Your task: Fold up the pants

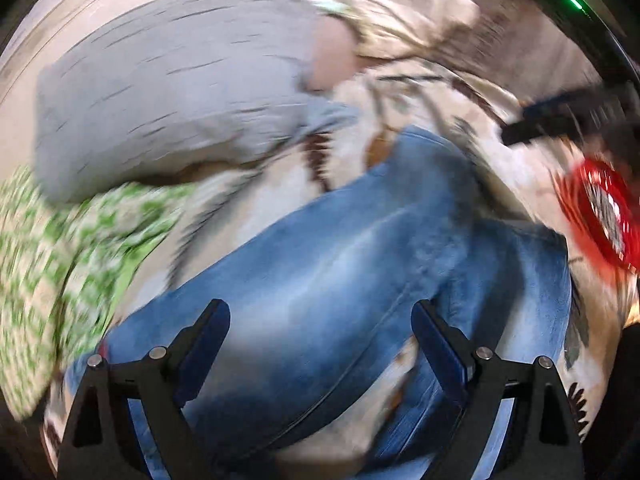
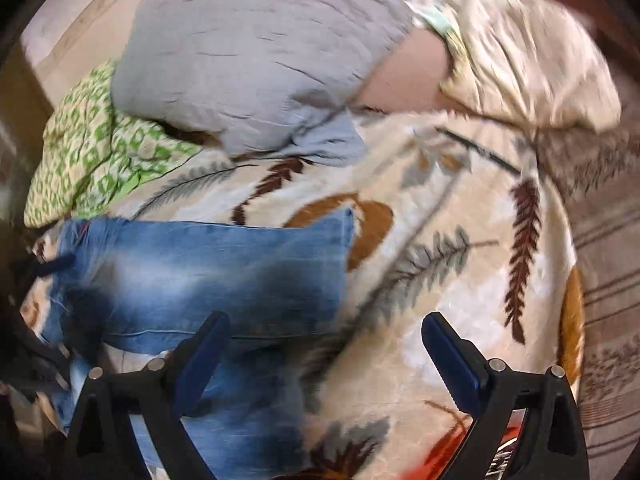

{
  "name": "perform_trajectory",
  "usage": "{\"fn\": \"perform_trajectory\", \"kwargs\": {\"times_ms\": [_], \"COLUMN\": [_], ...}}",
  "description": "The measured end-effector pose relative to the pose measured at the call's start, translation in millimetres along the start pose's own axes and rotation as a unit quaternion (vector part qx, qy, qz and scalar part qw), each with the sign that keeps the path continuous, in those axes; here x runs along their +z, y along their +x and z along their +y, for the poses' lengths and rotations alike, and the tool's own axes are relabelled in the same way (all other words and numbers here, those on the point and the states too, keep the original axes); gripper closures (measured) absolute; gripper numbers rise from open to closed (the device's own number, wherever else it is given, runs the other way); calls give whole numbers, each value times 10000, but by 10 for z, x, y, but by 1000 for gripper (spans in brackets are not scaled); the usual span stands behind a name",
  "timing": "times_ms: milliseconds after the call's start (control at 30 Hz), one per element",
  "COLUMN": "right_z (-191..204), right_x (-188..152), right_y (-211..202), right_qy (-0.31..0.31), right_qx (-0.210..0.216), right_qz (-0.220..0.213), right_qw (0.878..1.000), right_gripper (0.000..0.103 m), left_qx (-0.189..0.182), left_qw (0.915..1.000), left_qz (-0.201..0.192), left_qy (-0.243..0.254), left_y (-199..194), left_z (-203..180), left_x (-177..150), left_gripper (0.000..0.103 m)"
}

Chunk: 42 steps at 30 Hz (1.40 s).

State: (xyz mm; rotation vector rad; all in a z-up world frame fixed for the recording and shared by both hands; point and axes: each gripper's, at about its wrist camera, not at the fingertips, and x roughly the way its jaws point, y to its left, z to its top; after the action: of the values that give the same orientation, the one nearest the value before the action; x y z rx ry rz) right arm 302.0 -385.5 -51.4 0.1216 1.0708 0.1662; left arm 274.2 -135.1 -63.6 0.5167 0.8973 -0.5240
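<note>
- Below the left gripper (image 1: pixel 320 344), in the left wrist view, the jeans (image 1: pixel 320 264) lie spread on a feather-print blanket (image 1: pixel 400 92), blurred by motion.
- Its jaws stand wide apart; denim shows in the gap between them, but neither pad presses on it.
- From the gap the jeans run up toward the middle of the picture, with another fold of denim to the right of the right finger.
- Above the jeans lies a grey pillow (image 1: pixel 172 96), with a green-patterned cloth (image 1: pixel 60 248) at the left edge and a cream pillow (image 1: pixel 400 8) at the top.
- At the right edge the other gripper's dark fingers show over the blanket, with a blurred red thing (image 1: pixel 600 216) just below them.
- Under the right gripper (image 2: pixel 324 356), in the right wrist view, the jeans (image 2: pixel 208 268) lie flat on the blanket (image 2: pixel 440 208), folded into a stack.
- These jaws also stand wide apart and hold nothing.
- Only the left finger (image 2: pixel 200 356) overlaps the denim; the right finger stands over bare blanket, so the jeans sit mostly to the left of the gap.
- Beyond the jeans lie the grey pillow (image 2: pixel 256 52), the green cloth (image 2: pixel 92 152) at its left, and the cream pillow (image 2: pixel 528 56) at the upper right.
</note>
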Motion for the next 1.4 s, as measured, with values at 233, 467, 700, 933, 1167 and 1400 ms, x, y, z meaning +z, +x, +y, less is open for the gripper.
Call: {"fn": "perform_trajectory", "kwargs": {"times_ms": [233, 467, 700, 933, 1167, 1400], "right_z": [-192, 65, -161, -228, -175, 6], "right_x": [44, 57, 129, -119, -689, -975], "right_y": [663, 883, 577, 373, -98, 276], "right_qy": [338, -312, -152, 73, -36, -70], "right_qx": [587, 855, 410, 219, 897, 1209], "right_qz": [493, 709, 625, 553, 421, 870], "right_qw": [9965, 9933, 9971, 9982, 9951, 9888], "right_gripper": [22, 92, 91, 22, 22, 46], "left_qx": [172, -704, -600, -494, -1299, -913], "left_qw": [9973, 9958, 9958, 9984, 9914, 9919], "left_qz": [169, 349, 443, 92, 115, 513], "left_qy": [698, 473, 526, 248, -62, 722], "left_y": [539, 698, 839, 231, -146, 99], "left_z": [-374, -391, -643, -469, -588, -1163], "left_x": [138, 188, 257, 47, -217, -240], "left_gripper": [11, 99, 98, 12, 12, 12]}}
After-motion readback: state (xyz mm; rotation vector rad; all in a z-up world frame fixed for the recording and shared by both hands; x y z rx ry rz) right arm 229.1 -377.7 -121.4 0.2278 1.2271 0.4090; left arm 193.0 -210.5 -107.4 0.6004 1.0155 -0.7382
